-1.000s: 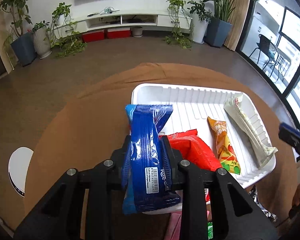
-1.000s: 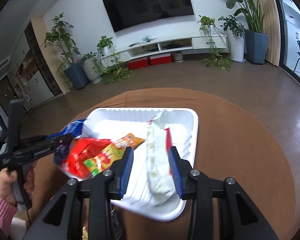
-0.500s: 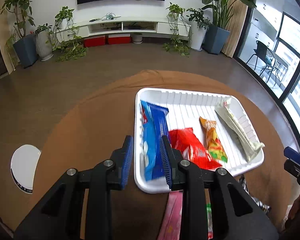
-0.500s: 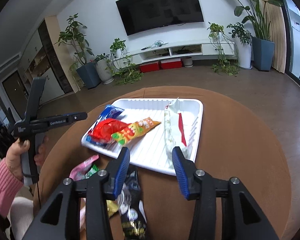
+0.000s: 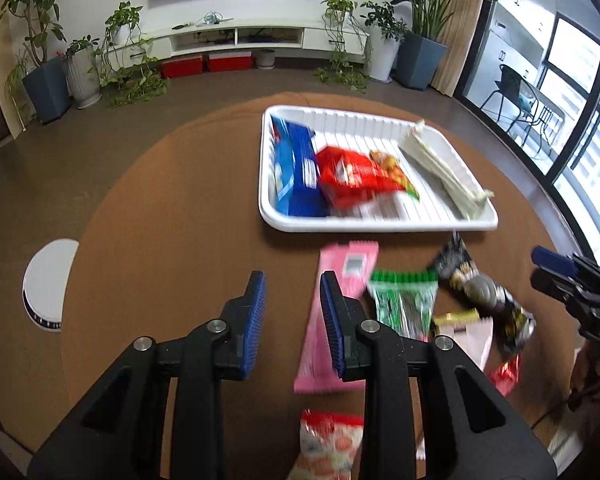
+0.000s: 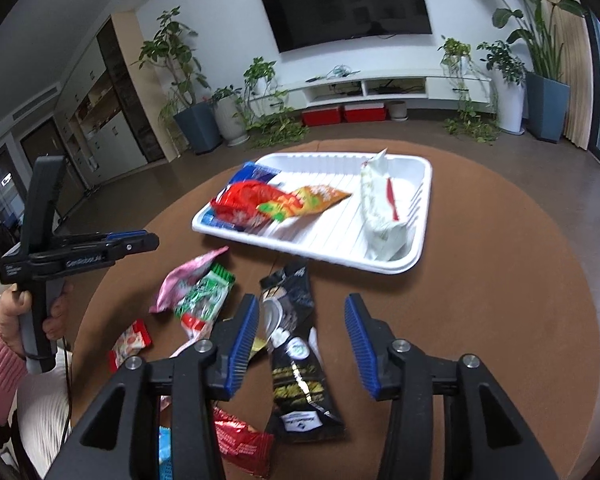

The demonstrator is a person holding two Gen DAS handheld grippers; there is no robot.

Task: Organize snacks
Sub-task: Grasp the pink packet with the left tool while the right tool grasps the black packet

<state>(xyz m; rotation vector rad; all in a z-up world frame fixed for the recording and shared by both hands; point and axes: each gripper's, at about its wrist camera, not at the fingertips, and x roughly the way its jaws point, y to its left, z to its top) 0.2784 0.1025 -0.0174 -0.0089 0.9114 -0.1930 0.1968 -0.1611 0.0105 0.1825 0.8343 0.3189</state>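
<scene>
A white ribbed tray (image 5: pixel 384 224) (image 6: pixel 420 184) on the round brown table holds a blue pack (image 5: pixel 294 172), a red pack (image 5: pixel 350 176) (image 6: pixel 244 200), an orange pack (image 6: pixel 320 198) and a white pack (image 5: pixel 440 168) (image 6: pixel 382 208). Loose snacks lie in front of it: a pink pack (image 5: pixel 336 312) (image 6: pixel 184 280), a green pack (image 5: pixel 404 304) (image 6: pixel 206 298) and a black pack (image 5: pixel 480 292) (image 6: pixel 296 356). My left gripper (image 5: pixel 292 316) is open and empty, just left of the pink pack. My right gripper (image 6: pixel 302 340) is open, its jaws on either side of the black pack, above it.
More small red and white packs (image 5: pixel 328 444) (image 6: pixel 242 444) lie near the table's front edge. A white round object (image 5: pixel 46 280) sits on the floor left of the table. Plants and a TV console line the far wall.
My left gripper let go of the blue pack in the tray and pulled back toward the loose snacks. My right gripper drew back from the tray to over the black pack.
</scene>
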